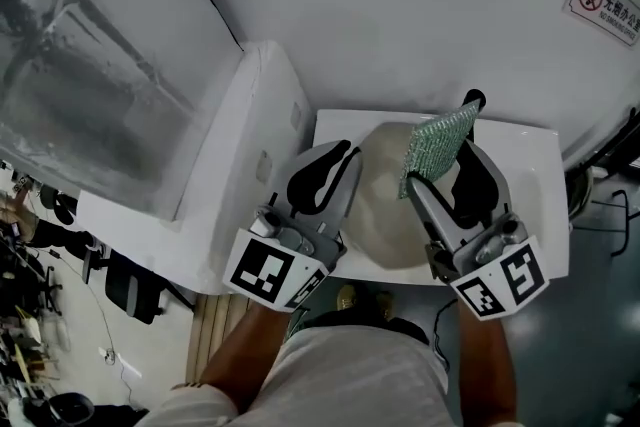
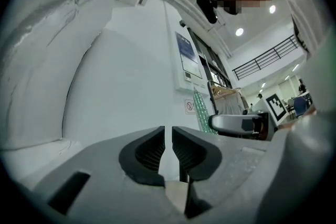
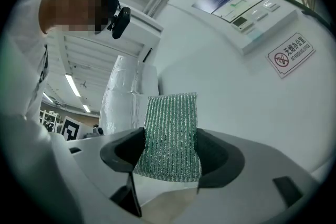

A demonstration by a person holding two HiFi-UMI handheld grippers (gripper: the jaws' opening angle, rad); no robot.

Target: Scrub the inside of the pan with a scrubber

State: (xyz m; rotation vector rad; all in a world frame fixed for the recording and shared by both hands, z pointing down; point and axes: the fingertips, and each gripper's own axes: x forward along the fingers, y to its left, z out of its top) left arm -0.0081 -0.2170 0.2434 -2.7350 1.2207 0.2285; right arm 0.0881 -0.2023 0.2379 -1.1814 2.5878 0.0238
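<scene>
Jaws first: right gripper (image 3: 171, 139) is clenched on the green scrubber (image 3: 171, 113), which stands upright above the pads. Left gripper (image 2: 168, 139) is nearly closed, a thin slit with nothing in it. Beyond, the pan (image 1: 385, 210) sits between both on the white table (image 1: 530, 170), unheld. We judge it may skid or spin once scrubbing starts, and the scrubber's long free end could fold over.

Setting: lab or workshop hall. Evidence: no-smoking sign (image 1: 606, 3) on white wall, wall control panel (image 3: 236, 8), mezzanine railing (image 2: 268, 57), ceiling spotlights (image 2: 239, 32), office chairs (image 1: 130, 287) near white table (image 1: 530, 155).
</scene>
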